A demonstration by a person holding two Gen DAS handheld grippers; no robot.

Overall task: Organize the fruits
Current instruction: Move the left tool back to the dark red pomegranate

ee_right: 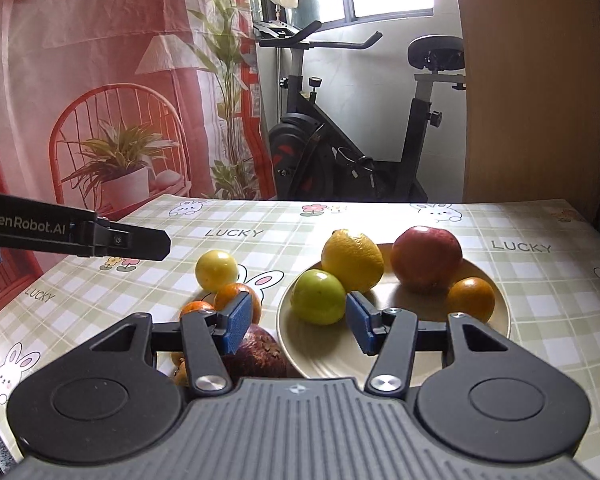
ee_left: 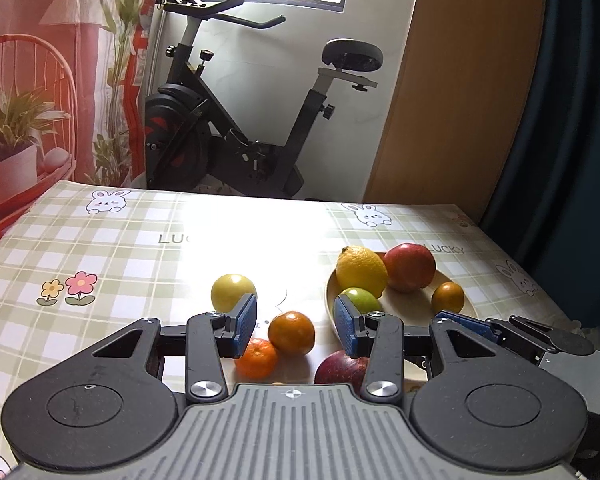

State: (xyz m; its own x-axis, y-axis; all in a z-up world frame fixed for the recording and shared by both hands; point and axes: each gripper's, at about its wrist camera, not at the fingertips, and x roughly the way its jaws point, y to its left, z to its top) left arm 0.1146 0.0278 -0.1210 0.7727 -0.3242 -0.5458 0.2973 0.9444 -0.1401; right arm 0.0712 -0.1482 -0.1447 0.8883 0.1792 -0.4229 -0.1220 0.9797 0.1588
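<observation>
- dark red fruit (ee_right: 256,350) lies closest to the lens in the right wrist view, on the table (ee_right: 540,320) just left of the plate (ee_right: 496,332), partly hidden behind the right gripper's left finger.
- right gripper (ee_right: 298,322) hangs with its jaws spread wide and nothing between them; the green fruit (ee_right: 318,296) on the plate shows in the gap just beyond the pads.
- on the plate: green fruit, lemon (ee_right: 352,260), red apple (ee_right: 426,258), small orange (ee_right: 470,300).
- off the plate, to its left: yellow fruit (ee_right: 216,270) and two tangerines (ee_right: 236,298).
- left gripper (ee_left: 296,326) is likewise wide open and empty; one tangerine (ee_left: 291,333) sits between its pads, a second (ee_left: 257,358) by the left pad, the dark red fruit (ee_left: 338,368) under the right finger.
- an exercise bike (ee_left: 240,120) stands behind the table.
</observation>
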